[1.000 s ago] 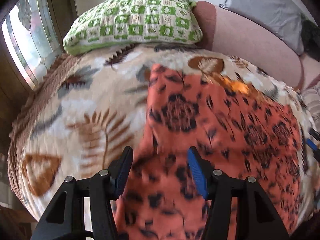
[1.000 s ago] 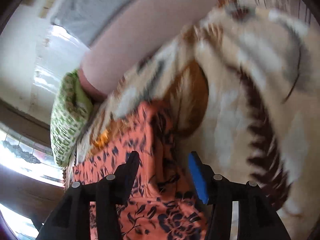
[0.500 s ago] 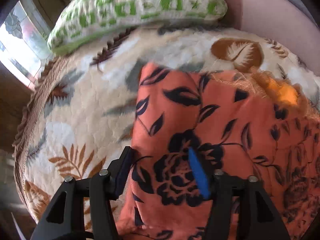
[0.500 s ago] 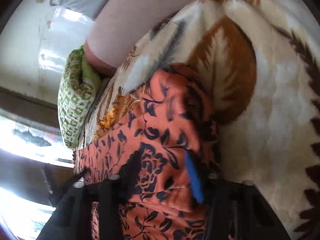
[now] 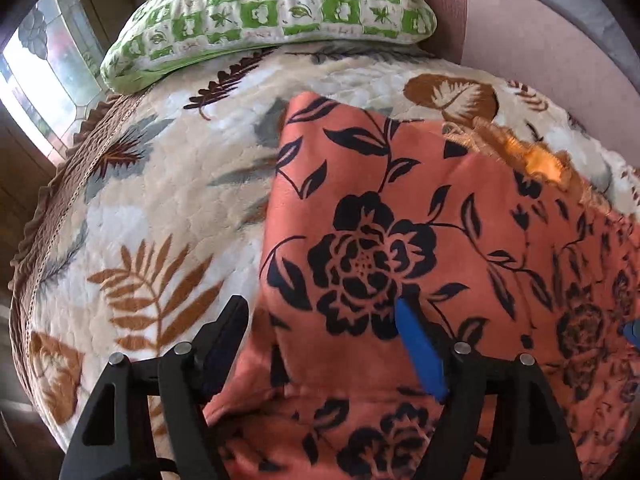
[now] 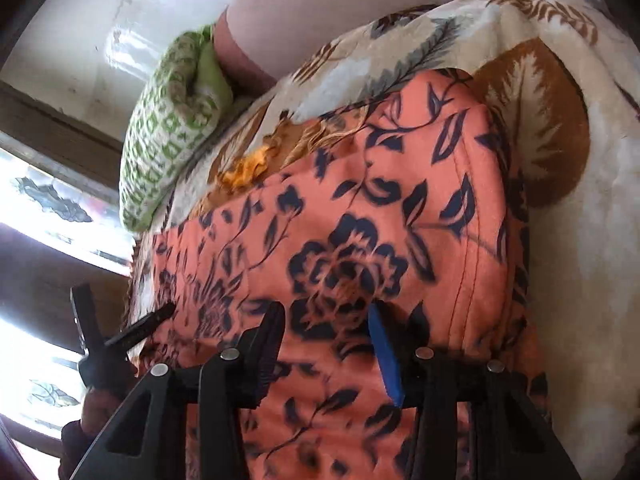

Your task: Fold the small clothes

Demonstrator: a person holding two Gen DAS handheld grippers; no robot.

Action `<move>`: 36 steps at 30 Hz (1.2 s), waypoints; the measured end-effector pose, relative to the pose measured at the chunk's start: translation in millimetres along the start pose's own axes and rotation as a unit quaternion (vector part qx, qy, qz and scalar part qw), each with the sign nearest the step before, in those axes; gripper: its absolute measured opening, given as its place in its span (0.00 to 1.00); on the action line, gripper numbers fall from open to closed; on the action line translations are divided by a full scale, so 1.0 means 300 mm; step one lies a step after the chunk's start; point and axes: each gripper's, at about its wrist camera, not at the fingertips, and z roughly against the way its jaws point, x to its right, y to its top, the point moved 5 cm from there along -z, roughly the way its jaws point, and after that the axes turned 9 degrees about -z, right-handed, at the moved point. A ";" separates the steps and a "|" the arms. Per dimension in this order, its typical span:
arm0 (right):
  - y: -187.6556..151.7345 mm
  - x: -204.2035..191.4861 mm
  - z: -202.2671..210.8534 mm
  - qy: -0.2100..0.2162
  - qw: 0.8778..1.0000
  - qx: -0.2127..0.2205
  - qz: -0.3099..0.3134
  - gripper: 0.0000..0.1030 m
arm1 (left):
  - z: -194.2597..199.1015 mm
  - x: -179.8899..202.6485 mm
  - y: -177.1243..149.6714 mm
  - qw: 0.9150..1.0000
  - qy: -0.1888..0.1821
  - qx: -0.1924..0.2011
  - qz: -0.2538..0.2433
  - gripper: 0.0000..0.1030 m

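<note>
- While I look down my left gripper (image 5: 320, 332), its jaws stand spread and have just been opening further; the orange garment's folded left edge lies between them, and neither pad presses on it.
- My black left finger (image 5: 228, 328) sits over the leaf-print blanket (image 5: 160, 208) just beside the cloth's edge, and my blue-padded finger (image 5: 416, 344) sits over the cloth below a large black rose.
- That orange floral garment (image 5: 400, 220) lies folded on the blanket, with a frayed yellow-orange trim (image 5: 536, 156) showing at its far right edge.
- Beyond it, a green-and-white checked pillow (image 5: 272, 12) rests at the blanket's far end against a pink upholstered backrest (image 5: 520, 28), and a stained-glass window (image 5: 44, 76) glows at the left.
- From my right gripper (image 6: 324, 344), the jaws are partly parted and have just opened a little; the garment (image 6: 360, 240) runs under and between them, but I cannot tell whether the pads pinch it.
- My blue pad (image 6: 384, 352) and the black finger (image 6: 268, 336) both lie over the cloth's near fold, beneath another black rose.
- At the left of this view my other gripper (image 6: 120, 332) shows at the garment's far side, with part of a hand (image 6: 92, 420) below it.
- Here the pillow (image 6: 168, 128) lies at the upper left, the blanket (image 6: 580, 280) spreads to the right of the garment, and the yellow trim (image 6: 248, 168) peeks out at the cloth's far edge.
</note>
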 end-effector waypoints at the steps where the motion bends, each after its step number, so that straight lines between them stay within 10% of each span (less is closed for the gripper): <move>1: -0.012 -0.020 0.019 0.023 1.000 0.011 0.010 0.49 | 0.018 0.000 0.001 1.000 0.002 0.015 -0.007 0.75; 4: -0.039 0.030 -0.034 -0.032 0.999 0.006 0.013 0.58 | -0.039 0.005 -0.032 0.998 0.029 -0.022 -0.047 0.76; 10: -0.109 0.047 0.123 0.008 0.999 0.019 -0.036 0.56 | 0.101 -0.058 -0.083 1.000 -0.024 -0.004 0.006 0.75; 24: -0.547 0.209 0.665 -0.013 0.996 0.083 -0.040 0.66 | 0.446 -0.204 -0.591 0.997 -0.058 0.046 -0.036 0.76; 36: -0.768 0.404 0.650 -0.061 0.991 0.017 -0.114 0.68 | 0.395 -0.315 -0.828 0.996 -0.090 0.001 0.025 0.76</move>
